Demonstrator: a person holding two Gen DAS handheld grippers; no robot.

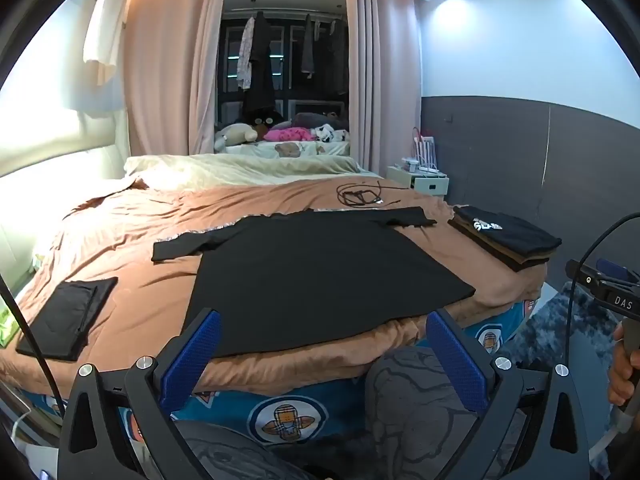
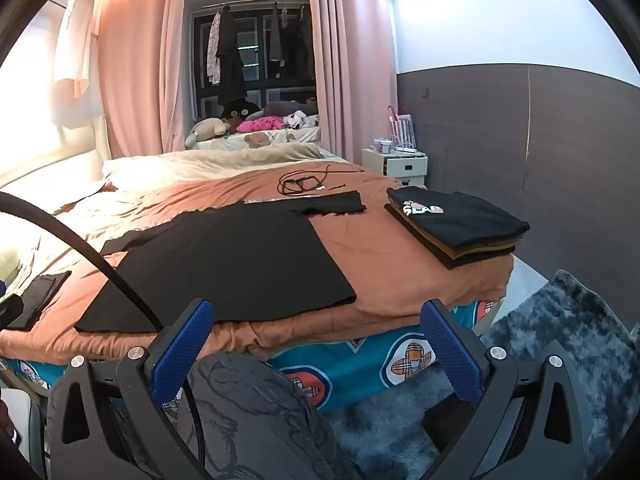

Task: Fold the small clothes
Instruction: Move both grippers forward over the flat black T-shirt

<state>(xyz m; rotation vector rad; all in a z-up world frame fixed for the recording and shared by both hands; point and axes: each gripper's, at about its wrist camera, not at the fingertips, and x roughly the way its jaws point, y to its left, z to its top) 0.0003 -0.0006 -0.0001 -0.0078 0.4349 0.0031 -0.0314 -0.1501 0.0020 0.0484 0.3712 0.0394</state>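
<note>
While a neat stack of folded dark and tan garments already sits at the right corner of the bed's near edge, and a small folded black cloth lies toward the left corner, the large black T-shirt is spread flat on the rumpled tan bedspread with its hem at the near edge and sleeves out, seemingly unfolded. That shirt looks like the work remaining. Both the left gripper and right gripper hover before the bed edge, blue-padded jaws spread wide, pinching and touching nothing.
</note>
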